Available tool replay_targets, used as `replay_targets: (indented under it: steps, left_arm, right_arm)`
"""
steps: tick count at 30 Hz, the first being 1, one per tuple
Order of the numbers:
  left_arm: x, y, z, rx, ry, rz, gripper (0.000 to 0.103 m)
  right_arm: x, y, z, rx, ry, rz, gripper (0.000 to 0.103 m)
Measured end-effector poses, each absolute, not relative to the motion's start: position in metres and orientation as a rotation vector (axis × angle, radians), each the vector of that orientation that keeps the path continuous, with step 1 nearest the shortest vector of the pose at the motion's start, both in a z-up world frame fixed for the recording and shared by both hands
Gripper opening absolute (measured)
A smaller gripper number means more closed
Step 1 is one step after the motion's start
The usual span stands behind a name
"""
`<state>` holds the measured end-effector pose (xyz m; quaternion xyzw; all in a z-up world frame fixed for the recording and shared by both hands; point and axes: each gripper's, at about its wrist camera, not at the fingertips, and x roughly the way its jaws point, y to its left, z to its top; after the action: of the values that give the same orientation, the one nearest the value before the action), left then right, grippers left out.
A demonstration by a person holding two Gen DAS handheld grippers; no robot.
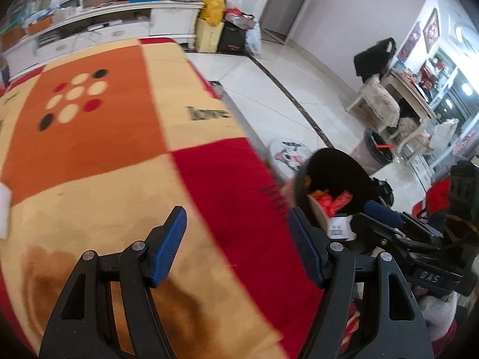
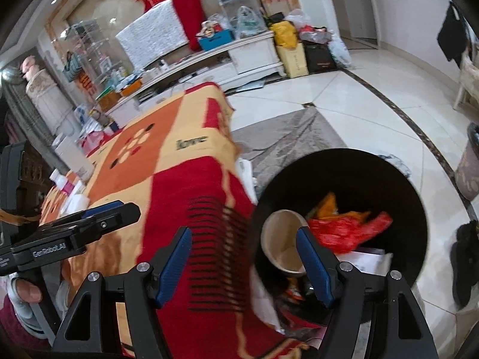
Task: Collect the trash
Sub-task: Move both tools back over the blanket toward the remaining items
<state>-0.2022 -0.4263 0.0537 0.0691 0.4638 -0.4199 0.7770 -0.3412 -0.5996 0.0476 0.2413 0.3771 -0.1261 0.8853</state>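
Trash sits in the black bin point(image 2: 344, 179) right beside the blanket-covered table point(image 2: 185, 185): a paper cup point(image 2: 283, 239), red wrapper point(image 2: 344, 233), some paper. Both grippers, left point(image 1: 238, 245) and right point(image 2: 244, 264), are spread wide and empty, so I'd guess they're free for the next piece.

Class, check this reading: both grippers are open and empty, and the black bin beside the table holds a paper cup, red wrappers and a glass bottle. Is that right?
Not quite. The right wrist view shows no glass bottle in the bin: beside the cup and red wrappers lies a white box. Both the left gripper and right gripper do have open, empty jaws.
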Motion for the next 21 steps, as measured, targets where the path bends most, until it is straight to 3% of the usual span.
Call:
replay_targets:
  steps: [12, 21]
  left_arm:
    - [-0.083, -0.350, 0.047, -0.005, 1.008, -0.705, 0.069]
    - [-0.055, -0.278, 0.063, -0.040, 0.994, -0.634, 0.069]
  right_arm:
    - [-0.292, -0.543, 0.046, 0.437, 0.830, -0.141, 0.070]
    - [-0.241, -0.501, 0.041, 0.400, 0.877, 0.013, 0.070]
